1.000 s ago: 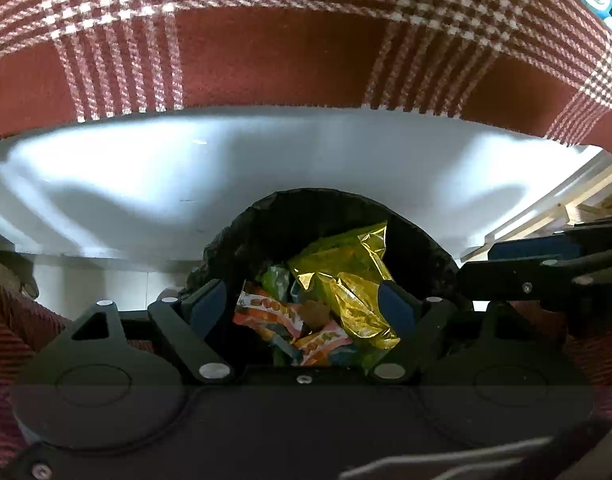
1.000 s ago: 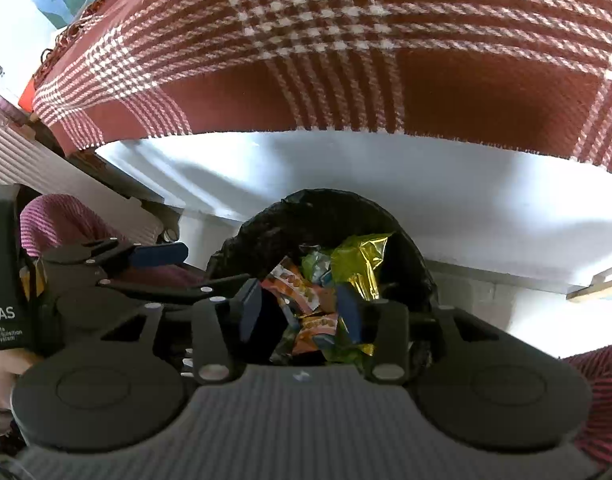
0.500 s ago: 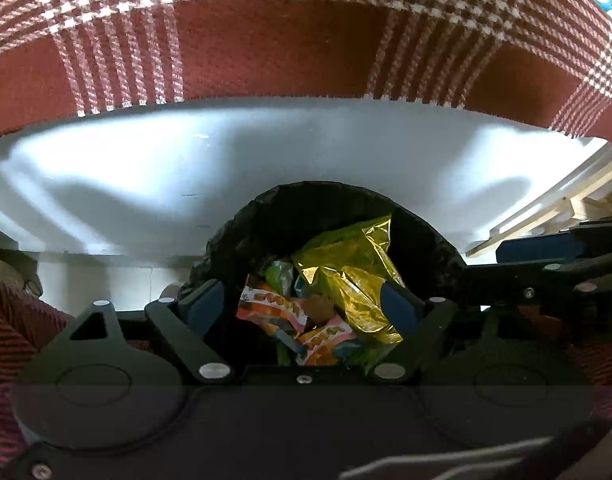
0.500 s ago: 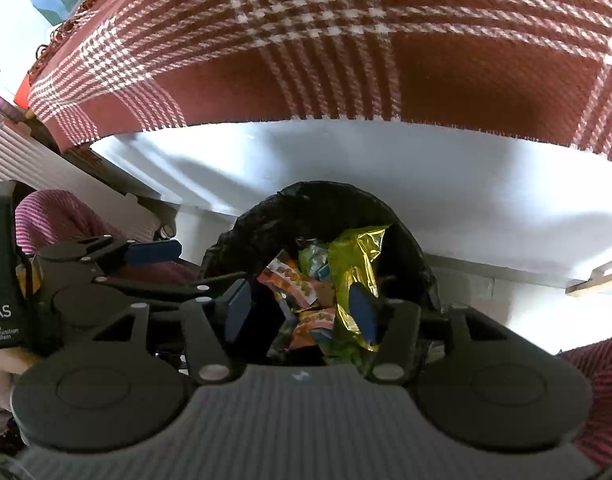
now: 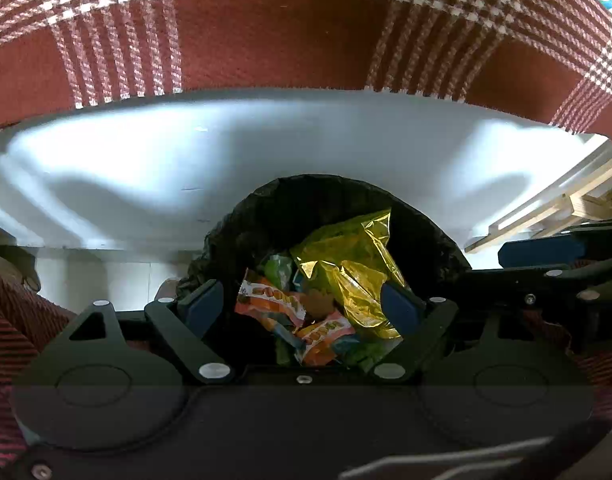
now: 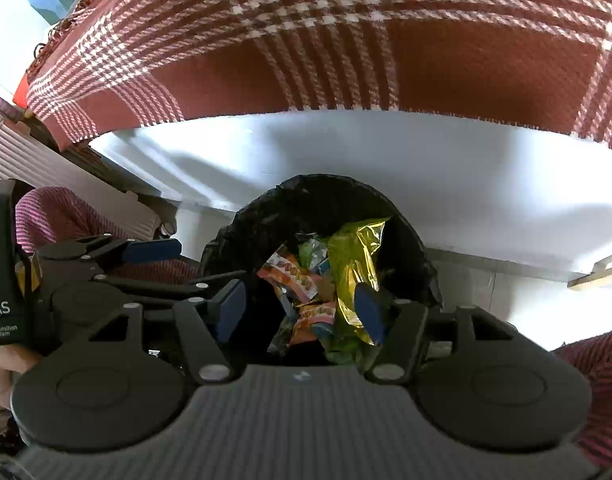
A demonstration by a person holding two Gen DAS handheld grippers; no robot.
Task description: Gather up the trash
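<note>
A bin lined with a black bag stands below both grippers, against a white table edge. It holds a gold foil wrapper, orange snack packets and green wrappers. My left gripper hangs open over the bin mouth and holds nothing. My right gripper hangs open over the same bin and holds nothing. Each gripper shows at the side of the other's view.
A red and white plaid cloth covers the table top above the white table edge. Wooden slats lie at the right. A white radiator and a red-striped sleeve are at the left.
My right gripper's fingers have spread apart from nearly closed to wide open. Both views have shifted slightly, with the bin a little higher in frame. The trash stays in the bin.
</note>
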